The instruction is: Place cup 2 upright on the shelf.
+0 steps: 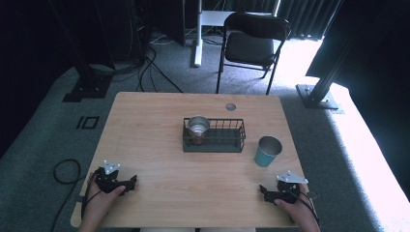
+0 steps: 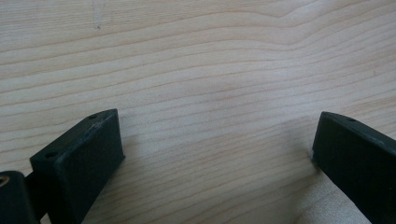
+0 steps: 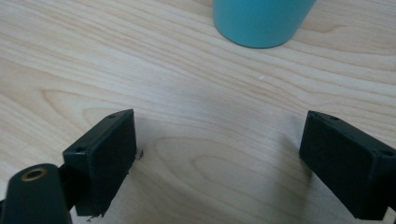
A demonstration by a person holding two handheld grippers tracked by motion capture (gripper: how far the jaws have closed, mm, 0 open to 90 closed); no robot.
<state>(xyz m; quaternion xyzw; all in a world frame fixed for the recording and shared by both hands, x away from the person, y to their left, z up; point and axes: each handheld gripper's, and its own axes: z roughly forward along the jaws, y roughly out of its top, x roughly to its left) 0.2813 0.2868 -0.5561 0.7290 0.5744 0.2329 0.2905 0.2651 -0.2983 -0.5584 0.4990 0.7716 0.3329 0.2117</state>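
My left gripper (image 1: 129, 183) rests on the wooden table (image 1: 159, 111) near its front left corner, held by a hand. In the left gripper view the left gripper (image 2: 215, 137) stands open over bare wood, nothing between the jaws. My right gripper (image 1: 264, 191) lies near the front right corner, also in a hand. Its own view shows the right gripper (image 3: 218, 137) open and empty, aimed toward a teal cup (image 3: 261, 21). That teal cup (image 1: 267, 151) stands upright just beyond it. A black wire basket (image 1: 227, 143) sits mid-table with a shiny metal cup (image 1: 198, 125) in its left end.
A small round grommet hole (image 1: 230, 107) marks the table's far edge. Behind the table stand a black folding chair (image 1: 251, 43) and a white desk leg (image 1: 197, 46). Cables (image 1: 65, 171) loop on the carpet at the left.
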